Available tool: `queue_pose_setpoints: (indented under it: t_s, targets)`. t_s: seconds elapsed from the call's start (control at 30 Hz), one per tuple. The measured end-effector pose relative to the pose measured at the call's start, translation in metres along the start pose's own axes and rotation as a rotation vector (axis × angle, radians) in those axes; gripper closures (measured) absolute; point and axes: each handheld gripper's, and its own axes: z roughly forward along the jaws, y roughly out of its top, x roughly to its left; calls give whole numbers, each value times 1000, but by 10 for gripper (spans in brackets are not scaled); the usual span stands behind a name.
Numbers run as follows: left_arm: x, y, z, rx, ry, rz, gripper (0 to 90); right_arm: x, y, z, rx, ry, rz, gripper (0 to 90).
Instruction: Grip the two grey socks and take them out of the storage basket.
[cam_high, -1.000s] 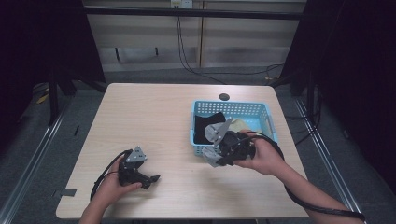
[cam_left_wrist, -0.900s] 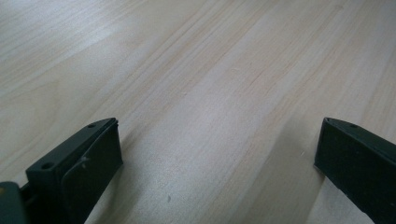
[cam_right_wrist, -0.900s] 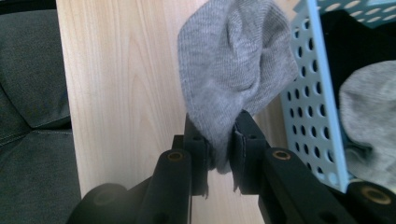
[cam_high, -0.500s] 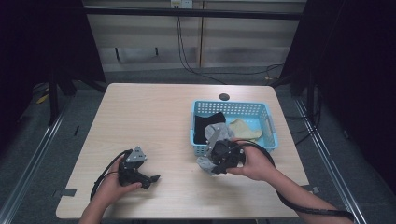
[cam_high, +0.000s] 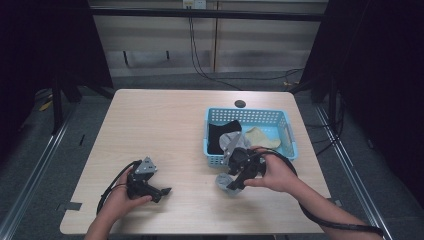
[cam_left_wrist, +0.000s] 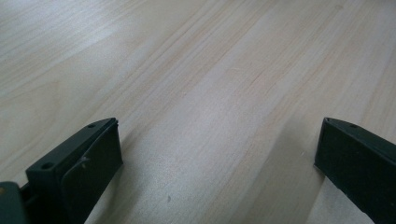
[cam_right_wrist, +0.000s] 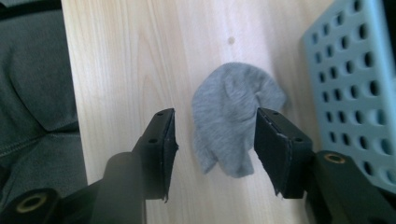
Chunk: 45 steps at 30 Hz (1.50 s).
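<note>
A small grey sock (cam_right_wrist: 231, 116) lies crumpled on the wooden table just in front of the blue perforated basket (cam_right_wrist: 355, 70). My right gripper (cam_right_wrist: 215, 140) hangs over it, and its jaws have just been opening. The sock sits loose between them and neither pad presses on it. In the high view the right gripper (cam_high: 231, 186) points down at the grey sock (cam_high: 221, 179) by the basket's (cam_high: 248, 112) near left corner. My left gripper (cam_high: 161, 192) rests open at the table's front left, and the left gripper (cam_left_wrist: 217, 154) has bare wood between its jaws.
Inside the basket lie a black sock (cam_high: 219, 134), a beige sock (cam_high: 258, 136) and some grey cloth (cam_high: 234, 142). A black round cap (cam_high: 240, 104) sits at the table's far edge. The table's front edge (cam_right_wrist: 67, 93) runs close beside the grey sock.
The right gripper came away from the basket toward the table's near side with the grey sock, then its jaws opened and the sock dropped onto the wood. The left hand stayed put.
</note>
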Motion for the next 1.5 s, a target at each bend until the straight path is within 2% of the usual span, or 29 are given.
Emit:
queue_pose_setpoints:
  t_s: [0.07, 0.13, 0.17, 0.23, 0.27, 0.3, 0.4, 0.43, 0.47, 0.5, 0.7, 0.77, 0.87, 0.9, 1.0, 1.07, 1.2, 1.27, 1.3, 1.4, 1.43, 1.47, 1.5]
  targets:
    - [0, 0, 0, 0, 0, 0, 0, -4, 1, -11, -13, -13, 29, 464]
    - [0, 0, 0, 0, 0, 0, 0, -7, 1, -15, -24, -17, 30, 460]
    - [0, 0, 0, -1, 0, -2, 0, -15, 1, -23, -36, -49, 47, 456]
    - [0, 0, 0, 0, 0, 0, 0, -24, 1, -27, -48, -67, 62, 435]
    - [0, 0, 0, 0, 0, 0, 0, -24, 1, -27, -48, -67, 62, 435]
    - [0, 0, 0, 1, 0, 0, 0, -33, 1, -30, -49, -78, 93, 434]
    - [0, 0, 0, -1, -1, -1, 0, -48, 0, -34, -52, -131, 118, 427]
    - [0, 0, 0, -2, -1, -3, 0, -54, 0, -34, -63, -138, 129, 424]
    - [0, 0, 0, -2, -1, -3, 0, -54, 0, -34, -63, -138, 129, 424]
    - [0, 0, 0, -2, -1, -3, 0, -68, -2, -35, -62, -166, 168, 407]
    - [0, 0, 0, -2, -1, -2, 0, -100, -9, -20, -34, -201, 258, 401]
    - [0, 0, 0, -2, -1, -2, 0, -108, -11, -12, -28, -217, 270, 381]
    - [0, 0, 0, 1, 0, 0, 0, -117, -13, -1, -23, -212, 301, 364]
    - [0, 0, 0, -2, -1, -3, 0, -120, -13, 3, -11, -215, 315, 362]
    - [0, 0, 0, -5, -5, -2, 0, -125, -15, 9, -11, -223, 320, 363]
    - [0, 0, 0, -2, -1, -2, 0, -132, -18, 18, 2, -236, 348, 372]
    - [0, 0, 0, 0, -1, -1, 0, -140, -23, 26, 0, -214, 377, 379]
    - [0, 0, 0, -2, -1, -2, 0, -143, -25, 30, -4, -207, 378, 407]
    - [0, 0, 0, -1, -1, -1, 0, -144, -25, 32, 2, -201, 397, 415]
    - [0, 0, 0, 1, 0, 0, 0, -144, -25, 35, 12, -195, 394, 458]
    - [0, 0, 0, 0, 1, 0, 0, -144, -25, 37, 33, -185, 388, 537]
    - [0, 0, 0, 0, 1, 0, 0, -144, -25, 37, 33, -185, 388, 537]
    - [0, 0, 0, -1, -1, -1, 0, -143, -24, 36, 39, -185, 379, 601]
